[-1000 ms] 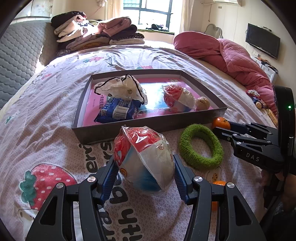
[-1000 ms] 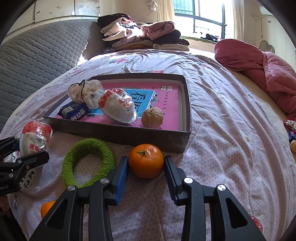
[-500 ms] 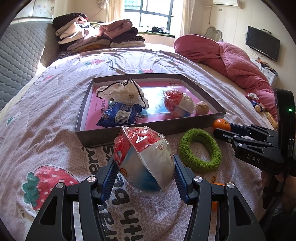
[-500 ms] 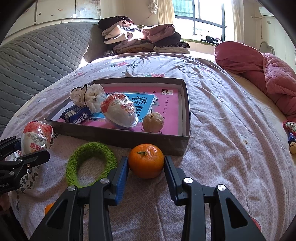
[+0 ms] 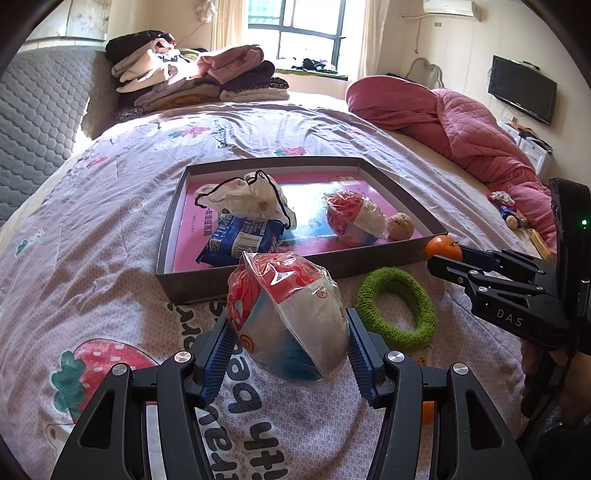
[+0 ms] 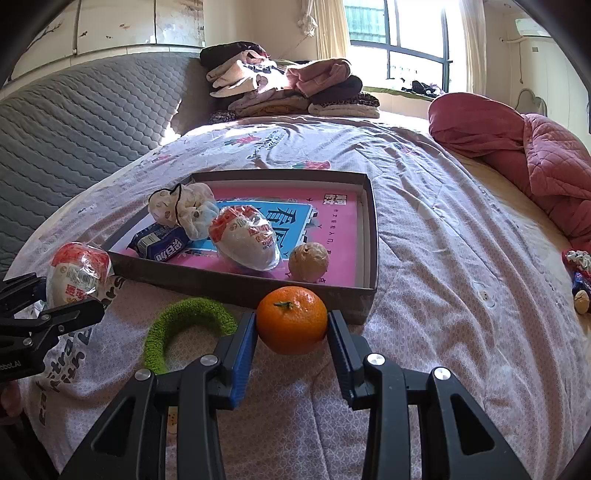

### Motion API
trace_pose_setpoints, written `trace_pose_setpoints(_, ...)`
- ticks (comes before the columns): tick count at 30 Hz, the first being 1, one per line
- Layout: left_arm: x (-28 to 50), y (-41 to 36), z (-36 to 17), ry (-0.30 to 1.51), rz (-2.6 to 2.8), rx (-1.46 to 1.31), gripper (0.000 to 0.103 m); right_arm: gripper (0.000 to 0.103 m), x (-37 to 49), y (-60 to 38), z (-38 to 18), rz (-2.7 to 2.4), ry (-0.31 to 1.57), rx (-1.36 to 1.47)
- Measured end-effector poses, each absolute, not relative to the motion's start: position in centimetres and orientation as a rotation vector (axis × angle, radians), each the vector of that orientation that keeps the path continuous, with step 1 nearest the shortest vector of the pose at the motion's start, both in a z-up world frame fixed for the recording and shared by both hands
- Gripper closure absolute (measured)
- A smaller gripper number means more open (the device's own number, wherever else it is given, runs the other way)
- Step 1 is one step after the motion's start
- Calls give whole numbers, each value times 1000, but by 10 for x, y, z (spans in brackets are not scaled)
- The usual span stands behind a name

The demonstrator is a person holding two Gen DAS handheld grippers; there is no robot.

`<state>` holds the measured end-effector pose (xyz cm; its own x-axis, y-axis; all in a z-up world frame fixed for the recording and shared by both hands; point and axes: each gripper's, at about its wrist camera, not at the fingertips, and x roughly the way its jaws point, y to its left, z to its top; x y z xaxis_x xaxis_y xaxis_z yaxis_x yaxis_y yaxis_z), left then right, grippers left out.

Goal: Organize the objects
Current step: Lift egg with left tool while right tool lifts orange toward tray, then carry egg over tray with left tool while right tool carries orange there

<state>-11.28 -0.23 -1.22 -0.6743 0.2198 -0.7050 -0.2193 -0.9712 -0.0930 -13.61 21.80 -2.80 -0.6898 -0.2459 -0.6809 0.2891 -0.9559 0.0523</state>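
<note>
Holding a wrapped snack [image 5: 291, 317], the left gripper [image 5: 288, 350] sits nearest the tray's [image 5: 192, 284] front wall; right gripper [image 6: 291, 347] clamps a tangerine [image 6: 291, 319] there too.

Sunlit bedroom. Wide bed [image 5: 110, 229] under a pale printed sheet, grey quilted headboard [image 6: 74, 136] behind. Folded clothes [image 5: 192, 81] stacked near a bright window [image 5: 295, 37] with cream curtains. Pink quilt [image 5: 461, 125] heaped alongside. Dark television [image 5: 521, 88] on a cream wall, air conditioner [image 5: 447, 7] above.
</note>
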Motion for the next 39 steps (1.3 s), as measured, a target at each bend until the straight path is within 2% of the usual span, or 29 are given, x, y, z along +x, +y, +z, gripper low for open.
trace_pose_setpoints(25, -140, -16, 22, 40, 2734, -1043, 44, 64, -154, 216, 19, -2703, 112, 902)
trace_pose_setpoints(39, -163, -14, 27, 88, 2757, -1022, 44, 64, -168, 214, 24, -2713, 152, 884)
